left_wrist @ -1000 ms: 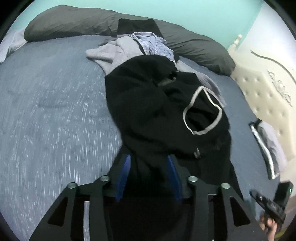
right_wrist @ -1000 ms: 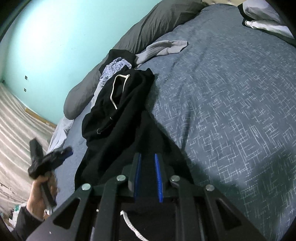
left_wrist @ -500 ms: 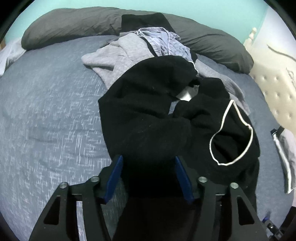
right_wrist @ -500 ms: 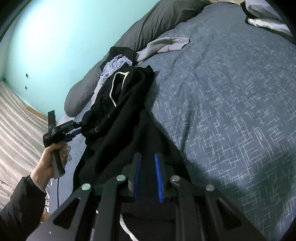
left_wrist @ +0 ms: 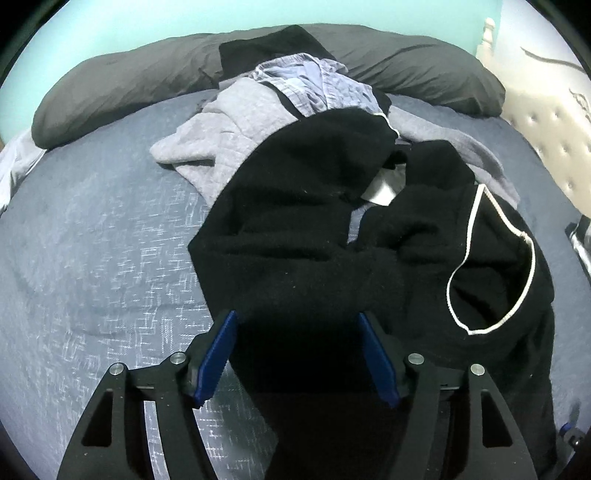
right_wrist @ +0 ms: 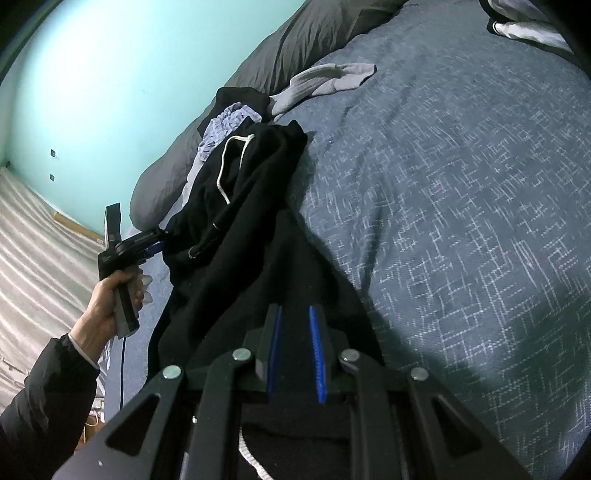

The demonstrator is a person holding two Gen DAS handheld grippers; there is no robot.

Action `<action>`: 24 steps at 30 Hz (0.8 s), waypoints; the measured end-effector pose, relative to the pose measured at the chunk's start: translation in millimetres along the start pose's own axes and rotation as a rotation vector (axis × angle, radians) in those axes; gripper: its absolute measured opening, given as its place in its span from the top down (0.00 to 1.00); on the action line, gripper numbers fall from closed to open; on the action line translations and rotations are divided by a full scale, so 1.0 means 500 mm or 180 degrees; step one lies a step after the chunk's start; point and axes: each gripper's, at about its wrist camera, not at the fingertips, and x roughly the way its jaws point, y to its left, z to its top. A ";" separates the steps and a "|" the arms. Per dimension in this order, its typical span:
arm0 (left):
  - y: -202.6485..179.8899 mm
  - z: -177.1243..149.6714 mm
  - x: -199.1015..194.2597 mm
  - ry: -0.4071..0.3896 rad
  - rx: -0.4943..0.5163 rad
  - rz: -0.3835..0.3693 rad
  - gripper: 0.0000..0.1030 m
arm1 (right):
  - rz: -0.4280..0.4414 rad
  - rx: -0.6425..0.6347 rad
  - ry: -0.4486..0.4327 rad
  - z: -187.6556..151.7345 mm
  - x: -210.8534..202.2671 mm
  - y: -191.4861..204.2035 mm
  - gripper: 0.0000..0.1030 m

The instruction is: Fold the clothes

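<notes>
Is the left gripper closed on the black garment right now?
No, the left gripper has its blue fingers spread wide, with the black garment lying between them.

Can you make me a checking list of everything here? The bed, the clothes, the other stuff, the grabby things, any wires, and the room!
Surface: bed cover, blue-grey with pale flecks, rumpled.
Job's things: black sweatpants with a white drawstring, sprawled across the bed, not folded.
Clutter: grey garment and pale blue striped cloth heaped behind them; grey sock lying apart; long dark pillow; black-and-white garment at the far edge.
Grippers: left gripper open, its fingers either side of black cloth; right gripper shut on the sweatpants.
Cables: thin blue cable hanging below the left hand.
Surroundings: turquoise wall, cream tufted headboard.
</notes>
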 end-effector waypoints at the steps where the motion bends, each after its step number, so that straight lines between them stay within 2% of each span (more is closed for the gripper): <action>1: -0.002 -0.001 0.003 0.0018 0.0034 -0.0018 0.47 | 0.0000 0.0005 0.0002 0.000 0.000 -0.001 0.86; 2: -0.004 -0.002 0.005 0.0035 0.0068 -0.0034 0.64 | 0.0000 0.0010 0.0004 0.000 0.000 -0.002 0.86; 3: -0.005 -0.004 0.005 0.0045 0.0092 -0.0037 0.74 | 0.0001 0.0012 0.0006 0.000 0.001 -0.002 0.86; 5: -0.007 -0.007 -0.001 0.0033 0.0125 -0.0064 0.86 | 0.0003 0.0012 0.0013 -0.001 0.002 -0.002 0.86; 11: 0.004 -0.013 -0.063 -0.0186 0.0220 -0.0060 0.91 | 0.0005 0.0013 0.0026 -0.002 0.004 -0.001 0.86; 17: 0.090 -0.021 -0.137 -0.0440 -0.0098 -0.0017 0.91 | -0.0079 -0.0063 -0.0037 -0.003 -0.004 0.008 0.86; 20: 0.153 -0.035 -0.152 -0.0438 -0.0327 -0.0005 0.92 | -0.0080 -0.0150 -0.0043 -0.001 -0.010 0.024 0.86; 24: 0.208 -0.063 -0.149 -0.0397 -0.0456 0.0010 0.91 | -0.0125 -0.0262 -0.0067 0.018 -0.011 0.050 0.85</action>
